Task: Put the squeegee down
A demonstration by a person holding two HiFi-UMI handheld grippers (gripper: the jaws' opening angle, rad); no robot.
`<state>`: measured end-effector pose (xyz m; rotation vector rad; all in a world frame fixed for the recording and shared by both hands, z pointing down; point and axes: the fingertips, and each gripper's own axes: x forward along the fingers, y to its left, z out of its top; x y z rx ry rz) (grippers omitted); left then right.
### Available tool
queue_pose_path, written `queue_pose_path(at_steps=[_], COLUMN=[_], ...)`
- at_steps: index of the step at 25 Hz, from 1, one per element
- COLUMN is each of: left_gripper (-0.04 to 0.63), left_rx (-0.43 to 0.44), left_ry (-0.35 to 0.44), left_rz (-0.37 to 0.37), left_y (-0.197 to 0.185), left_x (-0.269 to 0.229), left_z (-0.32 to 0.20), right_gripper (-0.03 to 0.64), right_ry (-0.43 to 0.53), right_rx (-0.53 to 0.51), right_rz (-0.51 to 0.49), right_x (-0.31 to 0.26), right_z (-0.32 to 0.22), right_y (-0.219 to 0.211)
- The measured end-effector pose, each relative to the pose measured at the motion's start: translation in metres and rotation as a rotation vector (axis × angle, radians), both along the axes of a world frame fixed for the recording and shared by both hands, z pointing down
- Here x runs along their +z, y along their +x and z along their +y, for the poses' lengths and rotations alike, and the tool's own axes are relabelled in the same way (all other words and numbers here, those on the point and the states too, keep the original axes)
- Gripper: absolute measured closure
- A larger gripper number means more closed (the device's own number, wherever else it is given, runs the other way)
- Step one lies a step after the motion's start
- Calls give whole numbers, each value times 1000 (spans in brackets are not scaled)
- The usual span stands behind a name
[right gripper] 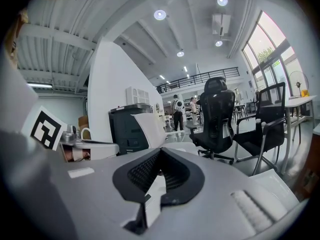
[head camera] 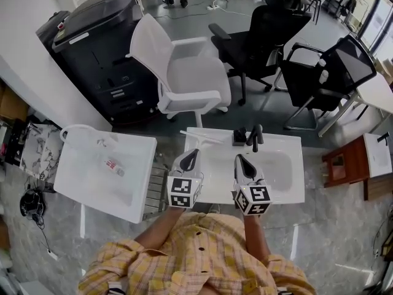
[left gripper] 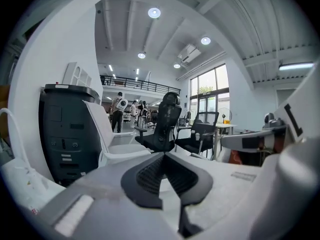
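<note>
Sink (head camera: pixel 276 168) glossy white — ceramic, it seems; shirt (head camera: pixel 202 251) matt cloth.

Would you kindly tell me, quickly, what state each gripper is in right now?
Left gripper: closed, holding nothing.
Right gripper: closed, holding nothing.

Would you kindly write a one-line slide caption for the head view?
Left gripper and right gripper, shut and empty, above the sink; squeegee on its rim by the tap.
</note>
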<state>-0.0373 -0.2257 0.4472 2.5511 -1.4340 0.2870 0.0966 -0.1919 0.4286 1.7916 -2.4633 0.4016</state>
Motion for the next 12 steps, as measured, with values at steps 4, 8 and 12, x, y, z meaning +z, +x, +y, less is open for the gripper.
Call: queue_pose_path(at_steps=[4,8,12], left_gripper=[595,595,595], left_rx=[8,9,13], left_ry=[16,29,38], left_rz=[3,0,11], left_y=[1,1,2], left_x=[-6,-8,-11], left_z=[2,6,6], right_gripper=[620,620,620], right_ry=[17,33,44], right_rx=[4,9,11], right_rz=[6,12,13], right_x=[-5,-9,-12], right_z=[-2,-3,-4], right_y=[0,0,2])
